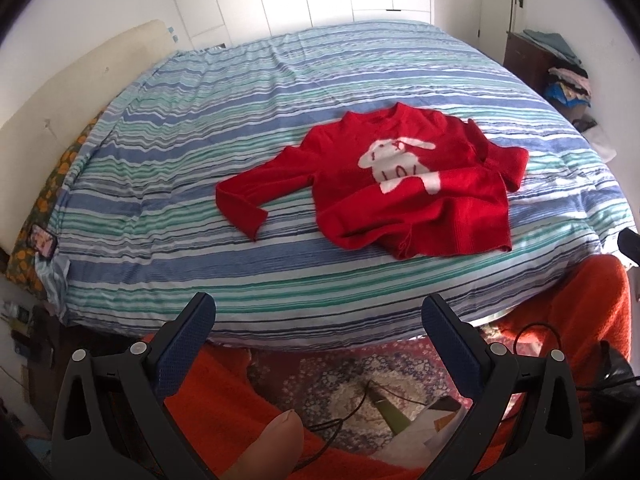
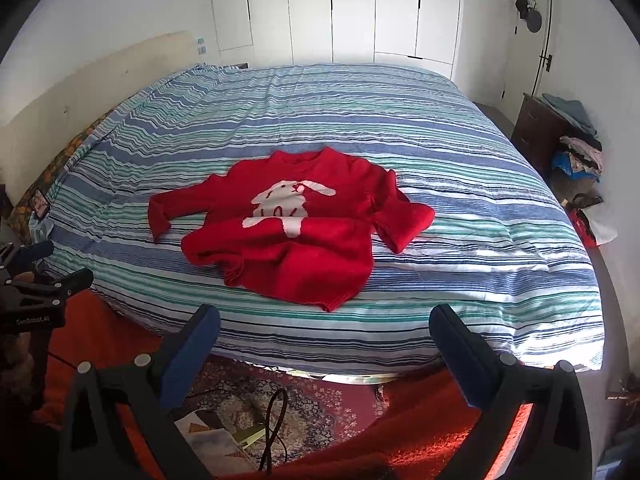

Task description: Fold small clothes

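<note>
Hovering short of the bed's near edge, the left hand-held gripper (image 1: 318,320) and the right hand-held gripper (image 2: 324,332) both hang with fingers spread wide, pinching nothing. Ahead of both, well apart from the fingertips, the red sweater (image 2: 288,232) lies front-up on the striped bed (image 2: 480,184). Its hem is bunched upward and one sleeve is crumpled, so folding appears hardly begun: smoothing, sleeves and body folds all remain.

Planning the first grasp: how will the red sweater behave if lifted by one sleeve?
The red sweater is probably floppy: its hem already lies rumpled on the striped duvet. The knit looks thick, so it likely drapes heavily and grips rather than slips. The body would probably trail behind.
</note>
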Tool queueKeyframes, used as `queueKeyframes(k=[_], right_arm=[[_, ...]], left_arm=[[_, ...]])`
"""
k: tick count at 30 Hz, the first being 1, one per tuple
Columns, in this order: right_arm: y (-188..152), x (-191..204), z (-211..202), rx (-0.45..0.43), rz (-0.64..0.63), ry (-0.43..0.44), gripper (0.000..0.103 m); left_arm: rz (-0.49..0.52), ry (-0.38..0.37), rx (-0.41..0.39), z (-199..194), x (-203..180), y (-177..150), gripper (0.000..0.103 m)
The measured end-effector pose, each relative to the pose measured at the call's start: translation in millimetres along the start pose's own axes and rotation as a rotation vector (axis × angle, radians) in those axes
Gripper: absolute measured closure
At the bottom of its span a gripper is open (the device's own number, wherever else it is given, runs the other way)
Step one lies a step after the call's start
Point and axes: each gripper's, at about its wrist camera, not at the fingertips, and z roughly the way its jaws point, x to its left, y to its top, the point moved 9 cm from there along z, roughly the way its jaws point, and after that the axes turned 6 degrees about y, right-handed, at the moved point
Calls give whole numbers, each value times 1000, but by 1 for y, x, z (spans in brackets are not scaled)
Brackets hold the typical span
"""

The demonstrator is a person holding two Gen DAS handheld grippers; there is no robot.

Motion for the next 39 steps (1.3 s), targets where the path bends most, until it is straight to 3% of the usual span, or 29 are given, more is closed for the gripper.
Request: queueKeyframes(k=[22,33,39], right_arm=[[-10,5,16,66,-47,-47,0],[-10,-6,26,108,-72,-168,0],[-12,-6,34,120,-92,-178,0]], left_arm=[[2,-9,57,9,-3,-9,0],[-3,-3,88,18,-4,-12,0],[11,6,97,21,-6,-13,0]])
